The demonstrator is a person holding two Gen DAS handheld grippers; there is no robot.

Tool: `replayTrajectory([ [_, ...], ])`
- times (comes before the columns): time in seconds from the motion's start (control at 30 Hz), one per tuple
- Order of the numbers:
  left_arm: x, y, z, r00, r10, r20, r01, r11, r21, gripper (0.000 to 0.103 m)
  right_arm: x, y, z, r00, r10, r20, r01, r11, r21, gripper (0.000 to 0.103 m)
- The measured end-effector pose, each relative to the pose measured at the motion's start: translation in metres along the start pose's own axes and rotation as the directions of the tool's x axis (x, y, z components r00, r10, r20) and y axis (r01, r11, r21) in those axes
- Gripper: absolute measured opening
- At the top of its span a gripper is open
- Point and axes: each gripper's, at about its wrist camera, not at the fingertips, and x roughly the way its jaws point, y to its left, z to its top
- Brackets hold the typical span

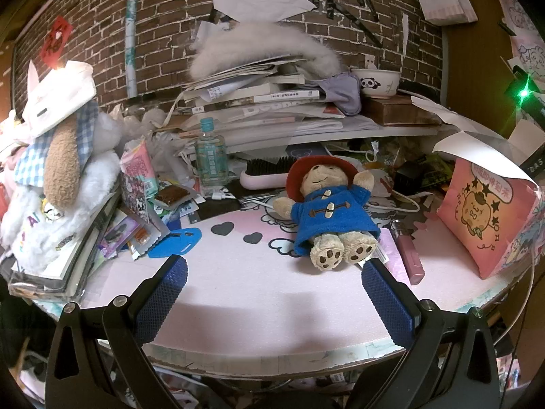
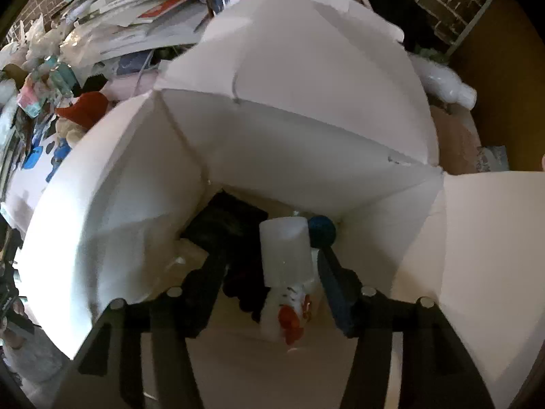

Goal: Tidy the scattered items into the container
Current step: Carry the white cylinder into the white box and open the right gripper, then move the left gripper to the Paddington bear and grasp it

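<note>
Low in the right view, your right gripper point(image 2: 269, 272) reaches into the white box point(image 2: 306, 129), jaws apart around what seems a small bottle point(image 2: 287, 272). Your left gripper point(image 1: 272, 266) gapes empty; the bear point(image 1: 332, 211) waits mid-frame on the desk point(image 1: 255, 300).

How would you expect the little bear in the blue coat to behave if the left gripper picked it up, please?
The plush bear looks soft, so it would probably squash and flop between the open left gripper. It seems light for its size. Lying flat on the pink mat, it is unlikely to roll.
</note>
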Motion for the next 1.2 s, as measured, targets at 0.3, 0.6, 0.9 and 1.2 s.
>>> replayTrajectory([
  [0.3,0.000,0.003,-0.001,1.000,-0.001,0.001,0.001,1.000,-0.003,0.103,-0.052,0.023,-0.021,0.983,0.031,0.180,-0.027,0.999,-0.024,0.068],
  [0.6,0.001,0.005,-0.004,1.000,-0.028,0.000,0.028,1.000,-0.014,0.103,-0.123,0.079,-0.066,0.776,0.195,0.600,-0.172,0.980,-0.096,0.088],
  [0.9,0.016,-0.002,-0.006,0.997,-0.069,-0.024,0.068,0.997,-0.026,0.103,-0.106,0.143,-0.118,0.531,0.428,0.731,-0.327,0.900,-0.289,0.089],
  [1.2,0.037,-0.014,0.004,0.993,-0.114,-0.026,0.113,0.993,-0.028,0.103,-0.048,0.177,-0.143,0.566,0.450,0.691,-0.366,0.888,-0.279,0.089],
])
